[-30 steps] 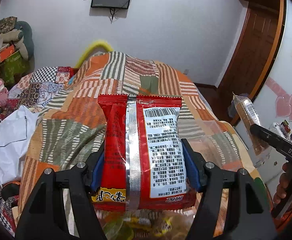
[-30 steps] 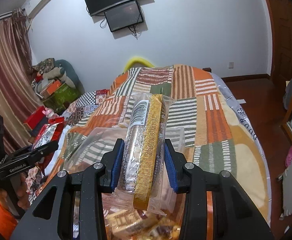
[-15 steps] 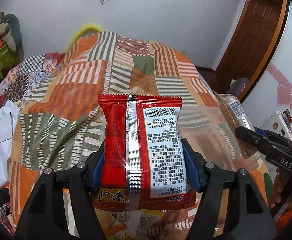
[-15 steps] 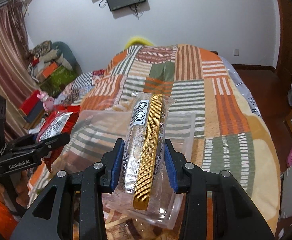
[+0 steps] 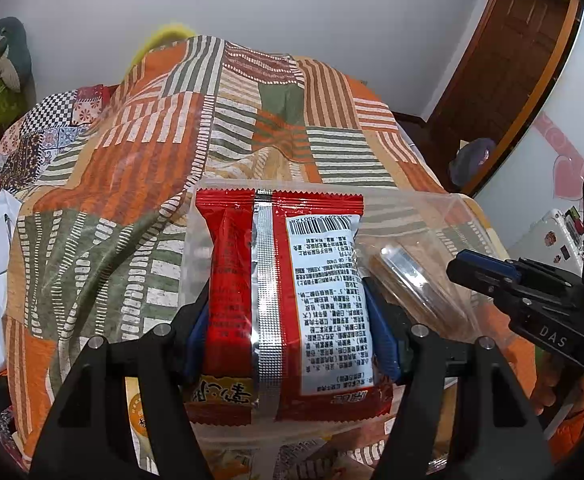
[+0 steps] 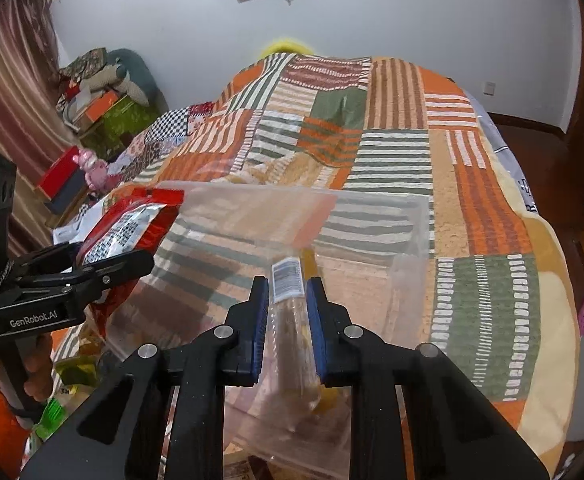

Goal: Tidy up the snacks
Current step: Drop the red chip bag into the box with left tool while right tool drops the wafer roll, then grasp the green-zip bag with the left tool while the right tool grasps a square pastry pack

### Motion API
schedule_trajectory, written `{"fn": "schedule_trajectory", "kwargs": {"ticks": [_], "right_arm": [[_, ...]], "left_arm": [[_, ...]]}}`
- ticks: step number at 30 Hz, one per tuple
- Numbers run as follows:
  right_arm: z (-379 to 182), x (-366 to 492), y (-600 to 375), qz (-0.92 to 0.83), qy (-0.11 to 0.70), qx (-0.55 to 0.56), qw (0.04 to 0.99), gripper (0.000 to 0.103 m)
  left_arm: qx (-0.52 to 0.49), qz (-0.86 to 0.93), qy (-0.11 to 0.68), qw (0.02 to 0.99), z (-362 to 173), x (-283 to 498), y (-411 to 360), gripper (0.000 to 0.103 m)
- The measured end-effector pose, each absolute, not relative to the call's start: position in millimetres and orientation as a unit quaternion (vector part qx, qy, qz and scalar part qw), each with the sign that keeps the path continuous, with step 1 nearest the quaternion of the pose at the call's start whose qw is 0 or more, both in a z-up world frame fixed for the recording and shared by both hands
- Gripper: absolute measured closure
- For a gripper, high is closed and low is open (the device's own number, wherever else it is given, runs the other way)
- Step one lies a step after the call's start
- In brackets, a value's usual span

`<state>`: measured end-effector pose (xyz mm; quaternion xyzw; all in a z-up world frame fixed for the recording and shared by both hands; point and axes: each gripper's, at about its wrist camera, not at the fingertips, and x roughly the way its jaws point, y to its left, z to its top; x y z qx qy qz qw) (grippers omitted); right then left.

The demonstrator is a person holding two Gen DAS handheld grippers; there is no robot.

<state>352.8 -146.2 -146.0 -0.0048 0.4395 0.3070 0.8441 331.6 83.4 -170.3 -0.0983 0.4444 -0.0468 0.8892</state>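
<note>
My left gripper (image 5: 287, 320) is shut on a red snack bag (image 5: 283, 296), back side up with a white label, held over the near left part of a clear plastic bin (image 5: 448, 216) on the bed. My right gripper (image 6: 287, 304) is shut on a clear-wrapped cracker pack (image 6: 292, 320) and holds it tilted down inside the clear bin (image 6: 372, 216). The cracker pack (image 5: 408, 276) and right gripper (image 5: 492, 276) also show in the left wrist view. The red bag (image 6: 131, 228) and left gripper (image 6: 103, 268) show at left in the right wrist view.
The bin stands on a patchwork orange, green and white quilt (image 6: 392, 120). More snack packets (image 6: 71, 372) lie near the front edge below the grippers. Clutter and boxes (image 6: 103, 108) sit left of the bed. A wooden door (image 5: 512, 60) is at right.
Both grippers have moved forward and down over the clear bin. The cracker pack has tipped from upright to pointing down into the bin. The red bag stays gripped.
</note>
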Motion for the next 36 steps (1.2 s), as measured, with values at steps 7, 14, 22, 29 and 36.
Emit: {"fn": "schedule_trajectory", "kwargs": {"ticks": [7,14,22,29,36], "right_arm": [[-143.7,347.1,-150.6,0.311,0.44,-0.001,0.843,0.085],[-128.6,334.0,-157.7,0.306,0.423,-0.005,0.853,0.067],[-109.8,312.5,-167.3,0.301,0.398,-0.011,0.867,0.053],[-95.8,289.0,-178.7,0.3,0.376,-0.015,0.877,0.046],[-94.9,269.5,-192.1,0.297,0.369,-0.016,0.881,0.04]], "left_arm": [[-0.1,-0.036,0.45,0.887,-168.8,331.7,81.7,0.03],[-0.113,-0.032,0.439,0.891,-155.2,316.3,85.6,0.025],[-0.104,-0.028,0.414,0.904,-126.7,283.0,85.7,0.025],[-0.095,-0.021,0.399,0.912,-108.6,248.4,84.0,0.022],[-0.097,-0.02,0.396,0.913,-102.3,214.6,78.1,0.02]]}}
